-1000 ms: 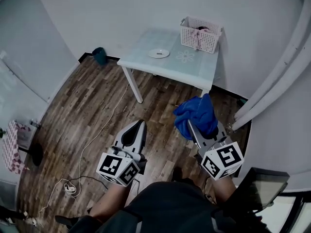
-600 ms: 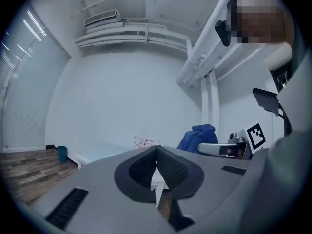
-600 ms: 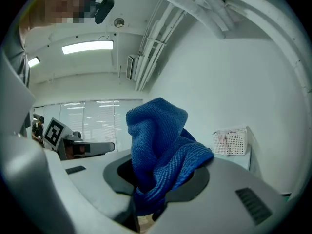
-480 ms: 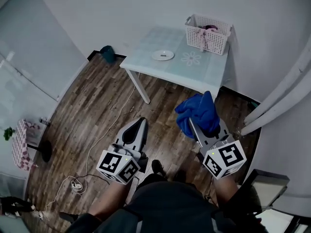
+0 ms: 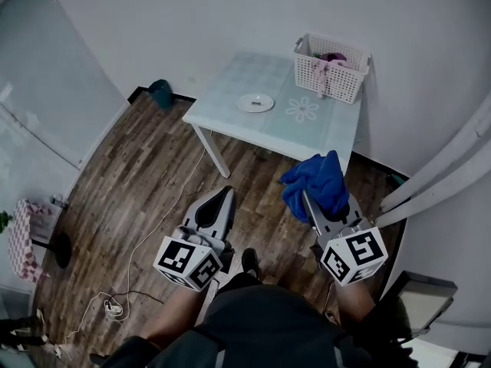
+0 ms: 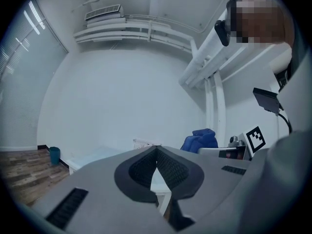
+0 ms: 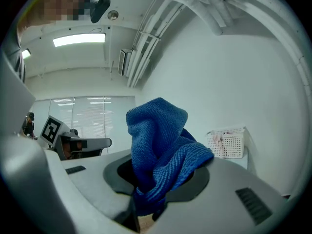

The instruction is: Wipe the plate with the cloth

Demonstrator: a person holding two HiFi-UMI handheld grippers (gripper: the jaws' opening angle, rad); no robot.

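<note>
We see the right gripper (image 5: 326, 203) clenched on the blue cloth (image 5: 316, 181); in the right gripper view its jaws (image 7: 156, 175) pinch the lower folds of the cloth (image 7: 156, 145) while the rest bunches upward and spills over one jaw; the left gripper (image 5: 223, 198) carries nothing, and in the left gripper view we find its ribbed pads (image 6: 168, 167) pressed together at the tip with nothing between them; both grippers hang side by side over the wooden floor (image 5: 130, 182), well apart from the pale table (image 5: 230, 90) ahead; the plate (image 5: 255, 103) lies on that table, toward its middle, small and white, with a flower pattern on the tabletop just beside it; a white basket (image 5: 331, 67) holding pinkish fabric stands at the far right corner of the table, against the wall; we also note a teal bin (image 5: 160, 93) on the floor by the wall, left of the table, and a white cable (image 5: 157, 215) trailing across the boards.
</note>
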